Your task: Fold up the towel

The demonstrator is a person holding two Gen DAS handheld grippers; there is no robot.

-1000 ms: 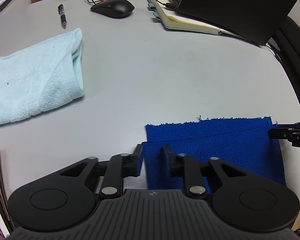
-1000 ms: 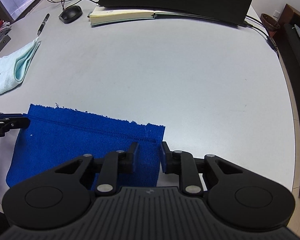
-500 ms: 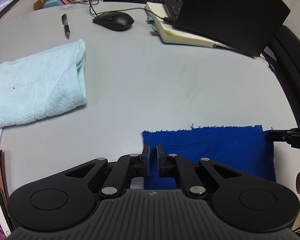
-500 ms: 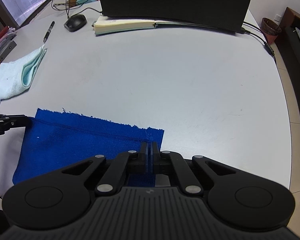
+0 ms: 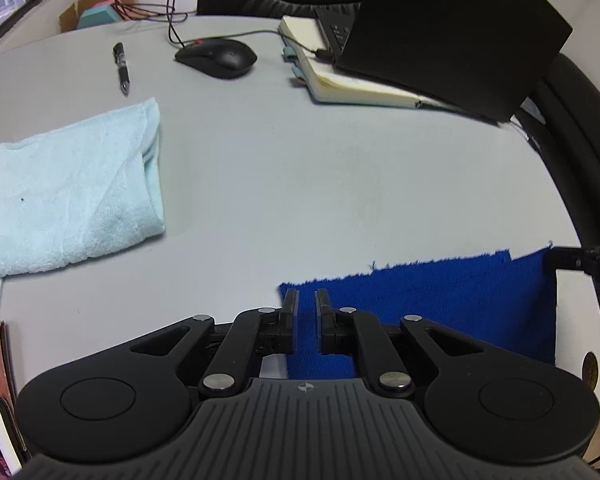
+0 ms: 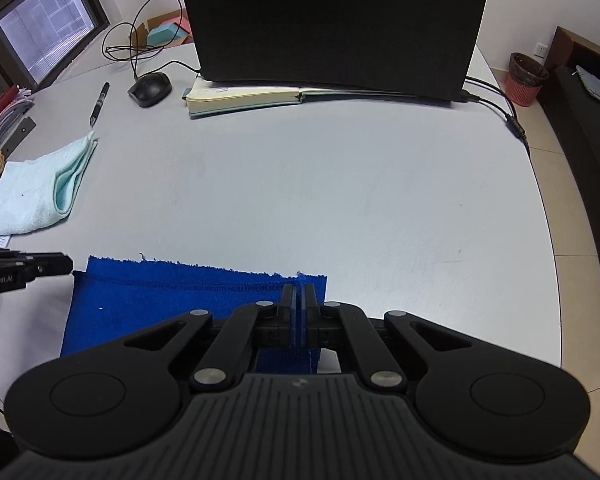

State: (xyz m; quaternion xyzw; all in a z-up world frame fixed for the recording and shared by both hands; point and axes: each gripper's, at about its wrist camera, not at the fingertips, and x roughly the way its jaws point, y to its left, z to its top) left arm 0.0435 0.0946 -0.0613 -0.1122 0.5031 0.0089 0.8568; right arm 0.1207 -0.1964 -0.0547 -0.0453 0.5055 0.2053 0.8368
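A blue towel lies near the table's front edge, seen also in the right wrist view. My left gripper sits at the towel's left near corner, jaws close together with blue cloth between them and a narrow gap showing. My right gripper is shut on the towel's right near corner, a thin strip of cloth pinched between its fingers. Each gripper's tip shows at the edge of the other's view, the right gripper and the left gripper.
A folded light-blue towel lies at the left. A pen, a mouse, an open notebook and a black laptop stand at the back. Cables run off the right side. A chair stands beyond the table.
Both grippers closed from open onto the blue towel's near corners. The towel edge has lifted and moved slightly towards the back of the table.
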